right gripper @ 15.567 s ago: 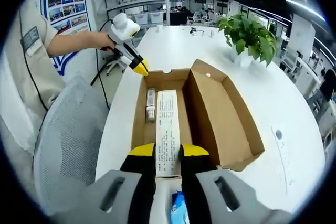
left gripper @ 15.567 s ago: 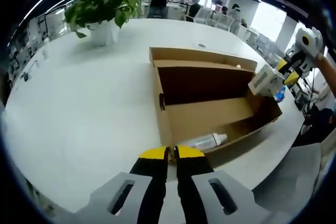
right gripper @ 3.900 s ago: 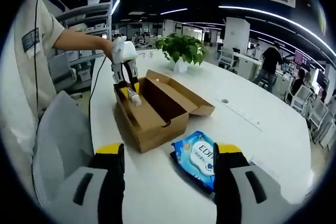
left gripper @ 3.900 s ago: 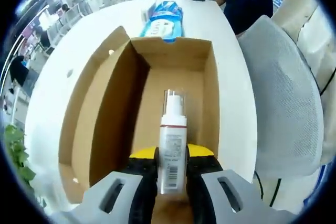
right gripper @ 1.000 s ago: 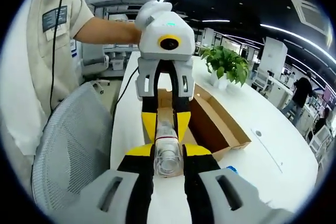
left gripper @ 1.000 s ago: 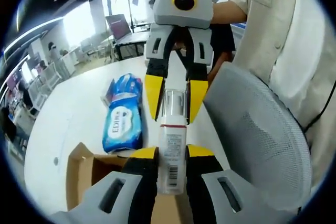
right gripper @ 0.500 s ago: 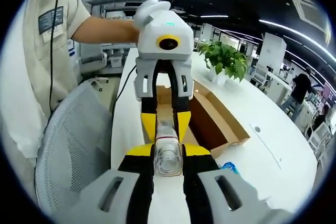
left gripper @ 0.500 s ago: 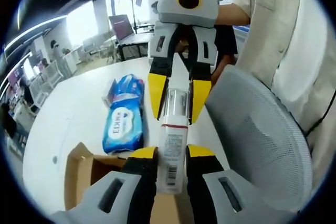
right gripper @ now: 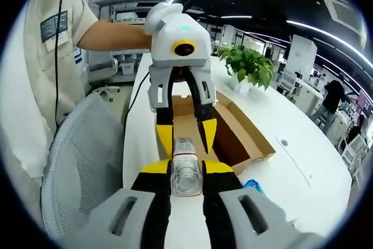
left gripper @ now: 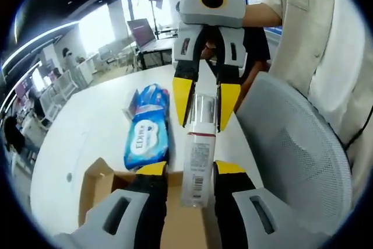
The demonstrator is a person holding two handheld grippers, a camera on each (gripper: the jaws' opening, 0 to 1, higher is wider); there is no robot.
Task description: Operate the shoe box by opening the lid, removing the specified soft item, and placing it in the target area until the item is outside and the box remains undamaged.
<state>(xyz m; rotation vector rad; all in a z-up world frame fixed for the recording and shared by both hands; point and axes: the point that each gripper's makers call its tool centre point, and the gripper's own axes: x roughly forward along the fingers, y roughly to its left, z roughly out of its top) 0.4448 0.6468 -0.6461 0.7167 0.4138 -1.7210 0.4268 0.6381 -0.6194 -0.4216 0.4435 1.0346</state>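
A clear bottle [left gripper: 197, 161] with a white label is held in the air between the two grippers, above the near end of the open cardboard shoe box [left gripper: 93, 185]. My right gripper [left gripper: 205, 106] reaches in from above, its yellow tips shut on the bottle's clear cap. My left gripper [left gripper: 191, 170] stands open, its jaws spread off the bottle's sides. In the right gripper view the cap end of the bottle [right gripper: 186, 182] sits between the shut jaws of the right gripper [right gripper: 186, 170]. Beyond it the left gripper [right gripper: 186, 135] faces me with spread fingers, and the shoe box [right gripper: 233, 123] lies behind.
A blue wet-wipe pack [left gripper: 145, 135] lies on the white table [left gripper: 87, 126] beside the box; its corner [right gripper: 252, 186] peeks out at lower right. A grey mesh chair [left gripper: 297, 155] stands at the table's edge. A potted plant [right gripper: 250, 68] stands farther along. A person's sleeve [right gripper: 52, 27] is close.
My left gripper's jaws have spread apart and let go of the bottle. The right gripper stays shut on the cap end.
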